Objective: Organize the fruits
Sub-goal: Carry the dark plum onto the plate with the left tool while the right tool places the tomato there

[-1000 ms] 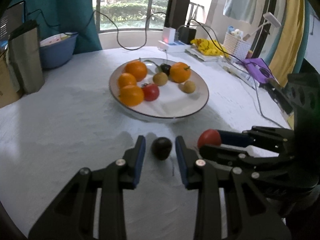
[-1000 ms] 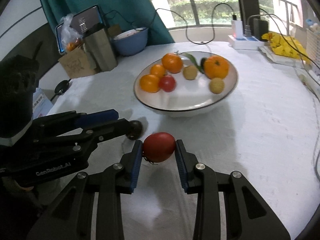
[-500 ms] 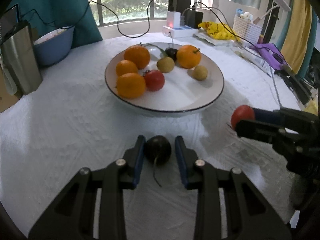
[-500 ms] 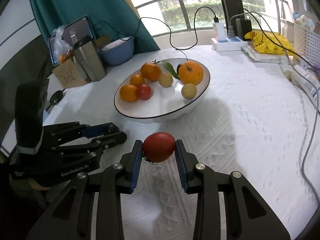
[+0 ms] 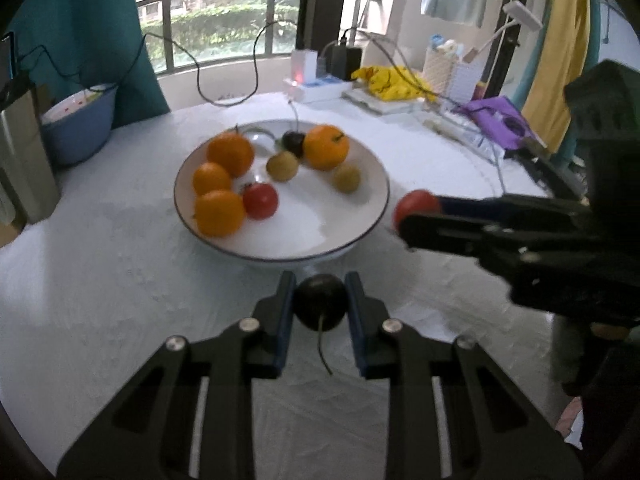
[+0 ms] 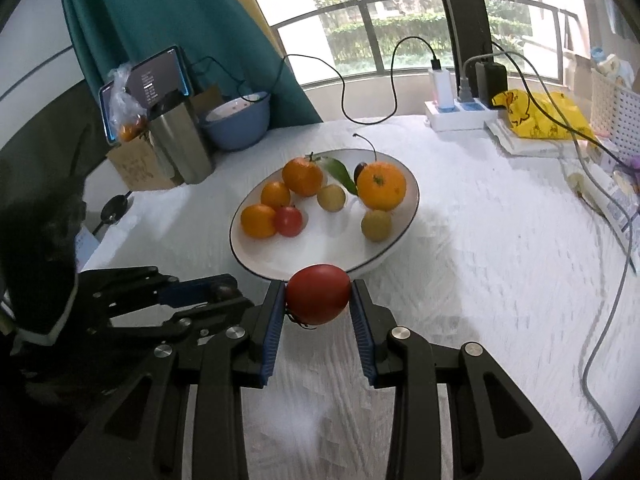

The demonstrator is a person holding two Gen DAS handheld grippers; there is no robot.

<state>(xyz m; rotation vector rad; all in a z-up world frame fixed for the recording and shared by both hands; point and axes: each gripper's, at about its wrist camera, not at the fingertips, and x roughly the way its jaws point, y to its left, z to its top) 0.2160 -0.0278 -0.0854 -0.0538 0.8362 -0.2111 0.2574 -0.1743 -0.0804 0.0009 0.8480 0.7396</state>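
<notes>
A white plate (image 5: 372, 216) (image 6: 404, 236) in the middle of the table holds several oranges, a red tomato (image 5: 260, 200), two small yellow-brown fruits and a dark cherry (image 5: 293, 141). My left gripper (image 5: 320, 300) is shut on a dark cherry (image 5: 320, 301) with its stem hanging down, held above the cloth just before the plate's near rim. My right gripper (image 6: 318, 300) is shut on a red tomato (image 6: 318, 299), held in the air at the plate's near edge. It also shows in the left wrist view (image 5: 414, 210), right of the plate.
A blue bowl (image 6: 236, 124), a steel cup (image 6: 180, 144), a cardboard box and a tablet stand at the far left. A power strip (image 6: 460, 114), cables, a yellow bag (image 6: 540, 116) and a white basket line the far right. White cloth covers the table.
My left gripper closed on the dark cherry and lifted it toward the plate. My right gripper rose with the red tomato and moved closer to the plate's rim.
</notes>
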